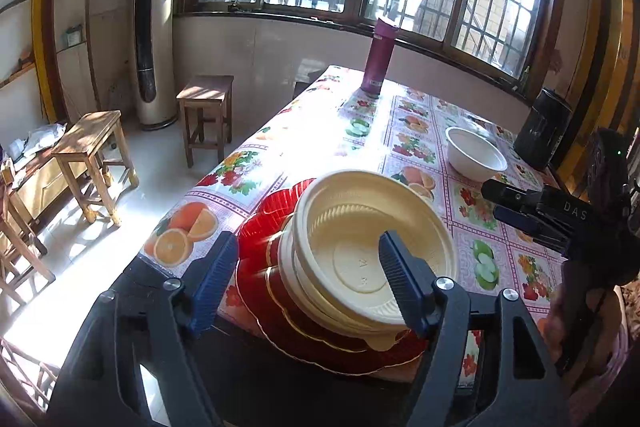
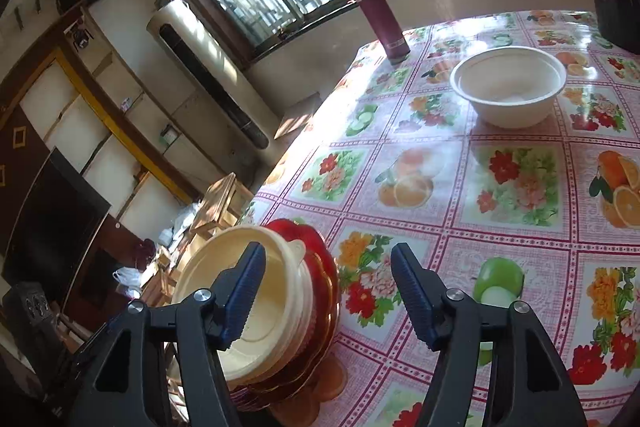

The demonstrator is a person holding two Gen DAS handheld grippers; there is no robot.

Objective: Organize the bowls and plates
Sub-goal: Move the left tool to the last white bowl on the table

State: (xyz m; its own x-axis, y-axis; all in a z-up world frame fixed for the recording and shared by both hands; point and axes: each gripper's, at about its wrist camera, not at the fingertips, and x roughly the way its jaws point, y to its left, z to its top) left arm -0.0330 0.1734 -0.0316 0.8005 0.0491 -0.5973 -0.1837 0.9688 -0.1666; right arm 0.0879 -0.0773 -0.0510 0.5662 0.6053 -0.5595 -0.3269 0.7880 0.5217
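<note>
While both grippers gape wide, holding nothing | left gripper over cream bowls on red plates, right gripper beside them | left view alone shows wooden stools; white bowl well beyond stack

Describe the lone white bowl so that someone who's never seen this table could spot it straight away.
Start at the table with the fruit-and-flower cloth under the window. Near its far end stands a purple flask; the white bowl sits alone on the cloth just beside it. Unlike the cream bowls stacked on red plates at the near edge, it is deep, plain and unstacked.
</note>
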